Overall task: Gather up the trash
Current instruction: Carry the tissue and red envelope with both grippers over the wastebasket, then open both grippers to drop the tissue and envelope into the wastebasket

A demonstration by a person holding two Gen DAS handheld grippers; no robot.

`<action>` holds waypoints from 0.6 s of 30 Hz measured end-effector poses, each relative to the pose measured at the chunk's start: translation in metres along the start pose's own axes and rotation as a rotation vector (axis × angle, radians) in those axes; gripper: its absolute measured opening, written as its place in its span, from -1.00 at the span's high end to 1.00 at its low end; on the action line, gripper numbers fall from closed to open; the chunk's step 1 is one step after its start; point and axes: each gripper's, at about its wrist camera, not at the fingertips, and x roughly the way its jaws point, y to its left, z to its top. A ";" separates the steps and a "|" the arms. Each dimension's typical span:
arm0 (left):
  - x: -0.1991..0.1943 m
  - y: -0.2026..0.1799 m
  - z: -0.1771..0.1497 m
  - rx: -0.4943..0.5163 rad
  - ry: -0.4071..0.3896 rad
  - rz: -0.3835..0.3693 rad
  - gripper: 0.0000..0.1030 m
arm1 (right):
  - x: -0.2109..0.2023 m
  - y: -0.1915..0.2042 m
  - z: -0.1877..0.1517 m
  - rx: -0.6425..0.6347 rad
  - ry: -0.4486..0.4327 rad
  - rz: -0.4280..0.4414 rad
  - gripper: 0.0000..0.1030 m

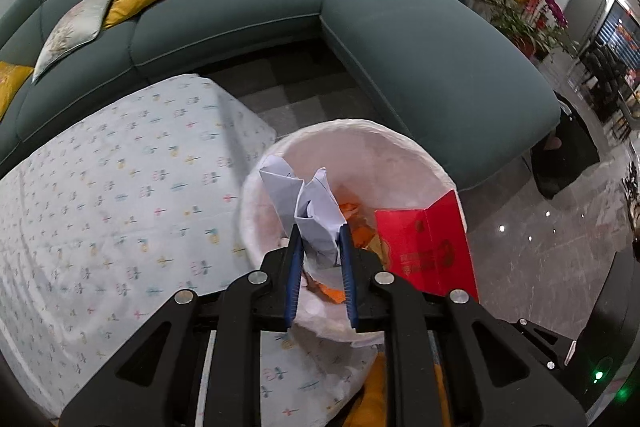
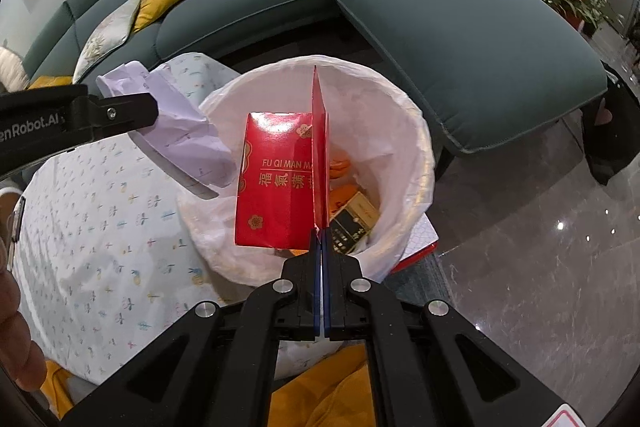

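A bin lined with a white bag (image 1: pixel 424 151) (image 2: pixel 416 131) stands beside the table, with orange scraps (image 2: pixel 340 167) and a dark box (image 2: pixel 354 221) inside. My left gripper (image 1: pixel 320 233) is shut on a crumpled white paper (image 1: pixel 316 211), held over the bin's left side. That same paper (image 2: pixel 188 131) shows at the left of the right wrist view, under the left gripper's black finger (image 2: pixel 120 111). My right gripper (image 2: pixel 321 233) is shut on the edge of a folded red card envelope (image 2: pixel 276 183) with gold lettering, held over the bin's mouth. The red envelope (image 1: pixel 424 243) also shows in the left wrist view.
A table under a pale patterned cloth (image 1: pixel 100 207) lies left of the bin. A teal sectional sofa (image 1: pixel 420 39) with yellow and grey cushions curves behind. A red-edged flat item (image 2: pixel 420 239) lies by the bin. Glossy floor (image 2: pixel 540 267) spreads to the right. Orange fabric (image 2: pixel 320 387) is below.
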 end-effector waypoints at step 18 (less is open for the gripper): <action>0.052 -0.016 0.009 0.006 0.093 -0.023 0.65 | 0.029 -0.011 0.016 0.023 0.038 -0.009 0.98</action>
